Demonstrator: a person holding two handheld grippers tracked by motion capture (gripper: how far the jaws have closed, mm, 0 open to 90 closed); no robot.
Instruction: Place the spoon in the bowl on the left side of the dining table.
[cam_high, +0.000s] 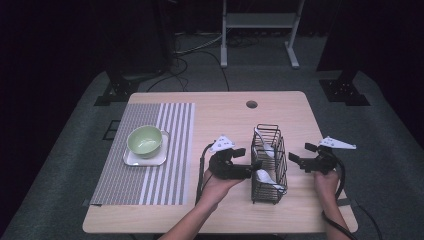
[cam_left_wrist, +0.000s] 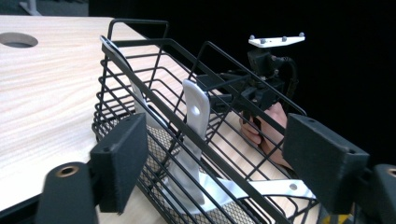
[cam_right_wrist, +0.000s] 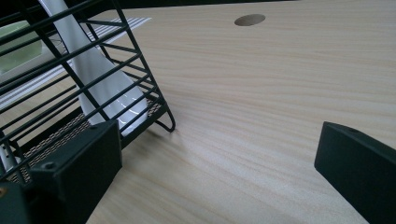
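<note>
While wire basket (cam_high: 268, 165) holds white spoons (cam_high: 263, 176), green bowl (cam_high: 145, 140) sits empty.

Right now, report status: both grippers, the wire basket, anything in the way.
Left gripper open, jaws at the wire basket. Right gripper open, beside it, holding nothing. White spoons stand inside. Table around it bare.

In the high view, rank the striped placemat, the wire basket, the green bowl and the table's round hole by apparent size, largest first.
1. Striped placemat
2. Wire basket
3. Green bowl
4. Round hole
</note>
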